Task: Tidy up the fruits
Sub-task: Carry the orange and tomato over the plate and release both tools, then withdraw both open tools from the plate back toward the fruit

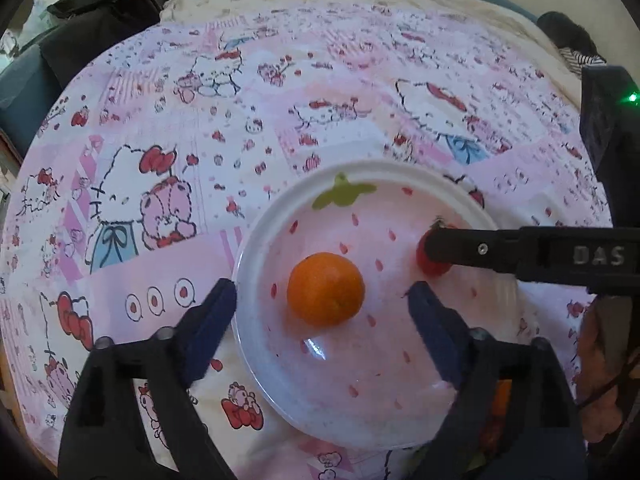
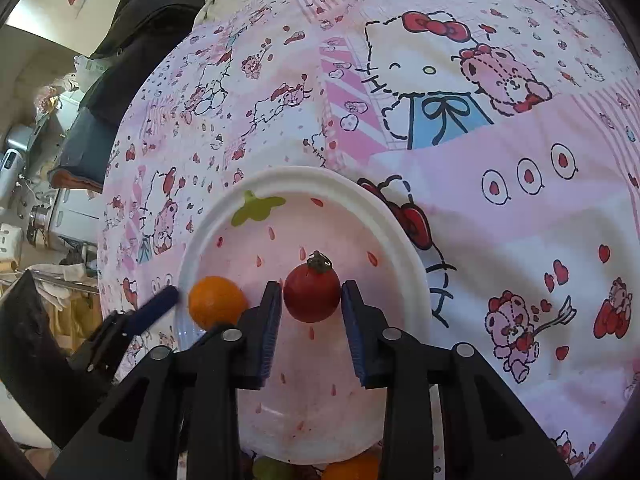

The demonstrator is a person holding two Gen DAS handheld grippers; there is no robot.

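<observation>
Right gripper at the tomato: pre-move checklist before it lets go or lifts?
1. Tomato sits between the right gripper fingers: ok.
2. Pads touching the tomato on both sides: cannot tell; the jaws look nearly closed on it, a thin gap may remain.
3. Tomato is over the plate, inside the rim: ok.
4. Tomato resting on the plate or held just above it: cannot tell.
5. Orange lies apart from the tomato, so neither should get knocked: ok.
6. Left gripper is open around the orange, not gripping it, and its fingers stay off the right gripper's path: ok.
</observation>
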